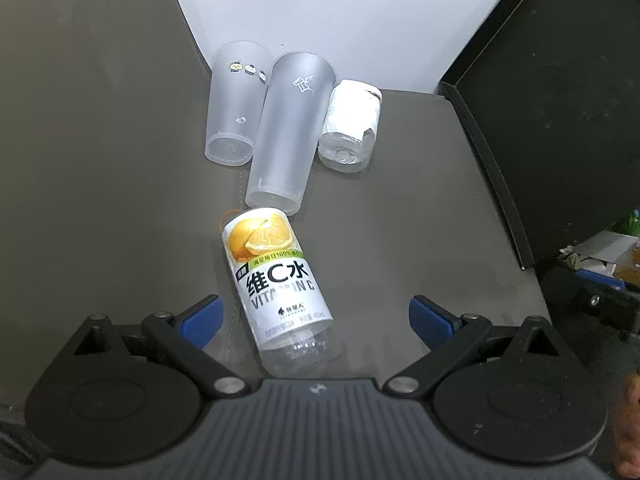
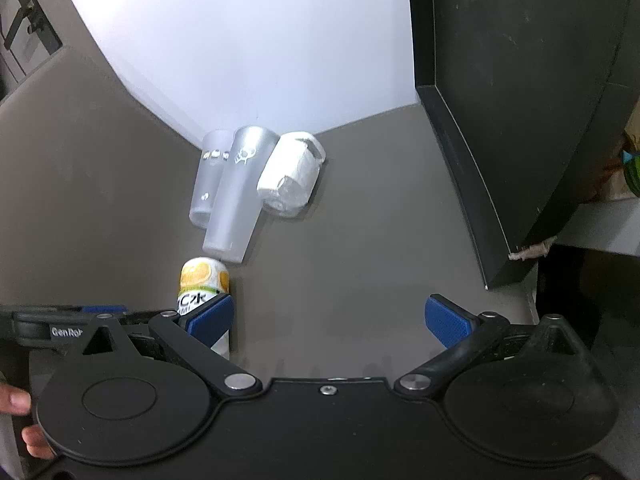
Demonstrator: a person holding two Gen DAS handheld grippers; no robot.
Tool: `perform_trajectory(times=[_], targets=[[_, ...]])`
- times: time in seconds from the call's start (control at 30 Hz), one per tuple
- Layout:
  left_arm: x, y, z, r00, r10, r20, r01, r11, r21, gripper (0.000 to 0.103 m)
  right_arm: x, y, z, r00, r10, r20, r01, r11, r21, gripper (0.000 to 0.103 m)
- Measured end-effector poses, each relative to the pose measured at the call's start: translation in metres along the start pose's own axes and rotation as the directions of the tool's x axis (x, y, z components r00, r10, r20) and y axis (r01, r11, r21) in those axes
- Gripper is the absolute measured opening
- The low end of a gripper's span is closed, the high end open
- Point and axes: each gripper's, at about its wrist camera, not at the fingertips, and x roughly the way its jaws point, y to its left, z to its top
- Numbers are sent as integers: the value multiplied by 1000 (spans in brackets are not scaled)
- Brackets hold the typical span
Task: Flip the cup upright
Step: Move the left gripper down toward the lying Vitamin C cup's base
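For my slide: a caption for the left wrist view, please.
Open left tongs over a lying vitamin bottle.

Dim, even light; bright glare off the white wall (image 2: 248, 48); strong fisheye bending at edges; sharp focus

The left wrist camera looks down and forward between its wide-spread blue fingers (image 1: 202, 320), close above the grey table (image 1: 400, 216), with the lying vitamin bottle (image 1: 276, 280) just ahead of the fingers and the frosted cups (image 1: 286, 132) beyond. The right wrist camera faces the same way from farther back and to the right, its left finger (image 2: 212, 318) overlapping that bottle (image 2: 202, 280). Both views share the cups (image 2: 234, 192), the bottle, the white wall (image 2: 248, 40) and the dark panel (image 2: 520, 100).
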Motion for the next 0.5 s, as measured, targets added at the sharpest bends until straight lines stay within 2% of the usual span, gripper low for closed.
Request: perform_trajectory(times=[0.1,0.2,0.27,0.43,0.5], targets=[[6,0,1,1000,17,17,-17,1000,-5,99,5,-3,1,1000,21,21,-21,1000,2,103],[15,3,2,1000,-12,-8,11,1000,-27,99,10,-9,-1,999,46,22,-46,999,16,103],[22,4,2,1000,0,-17,-1,999,-34,99,16,-13,-3,999,48,14,-49,998,31,103],[37,8,2,999,33,-41,-35,998,-45,94,28,-27,-6,999,47,-15,-46,996,82,103],[41,10,1,999,32,-44,-35,998,-51,88,31,-31,-7,999,43,-21,-41,995,95,103]])
